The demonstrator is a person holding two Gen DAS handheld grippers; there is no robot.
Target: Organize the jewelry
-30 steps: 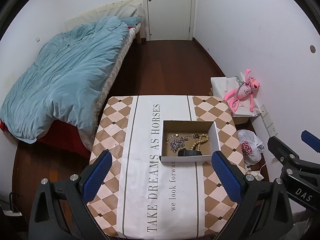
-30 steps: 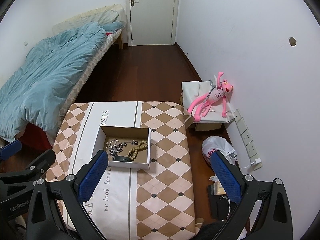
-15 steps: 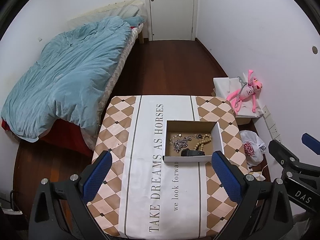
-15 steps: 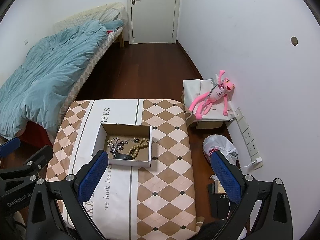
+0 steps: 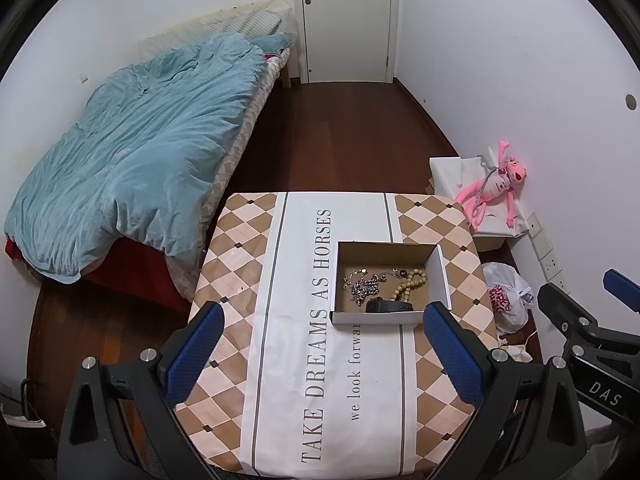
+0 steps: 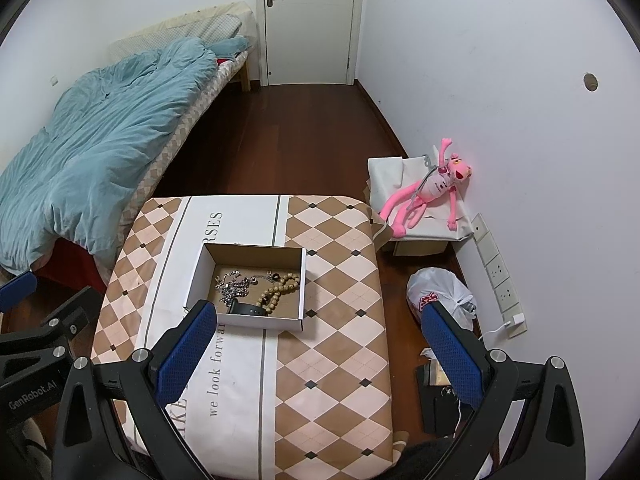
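An open white cardboard box (image 5: pixel 442 276) (image 6: pixel 194 276) sits on a table with a checked cloth (image 5: pixel 240 248) (image 6: pixel 340 280). Inside lie a silver chain (image 5: pixel 364 286) (image 6: pixel 234 286), a wooden bead bracelet (image 5: pixel 410 282) (image 6: pixel 280 290) and a black band (image 5: pixel 386 305) (image 6: pixel 248 310). My left gripper (image 5: pixel 324 348) is open and empty, high above the table's near side. My right gripper (image 6: pixel 316 348) is open and empty, high above the table's right part. Each gripper shows at the edge of the other's view.
A bed with a blue duvet (image 5: pixel 132 168) stands left of the table. A pink plush toy (image 6: pixel 428 188) lies on a white box by the right wall. A white plastic bag (image 6: pixel 440 292) and dark items (image 6: pixel 436 400) lie on the wooden floor at right.
Both grippers have pulled back and up a little, so the table and box look smaller and lower. The jaws stay open. Nothing in the box moved.
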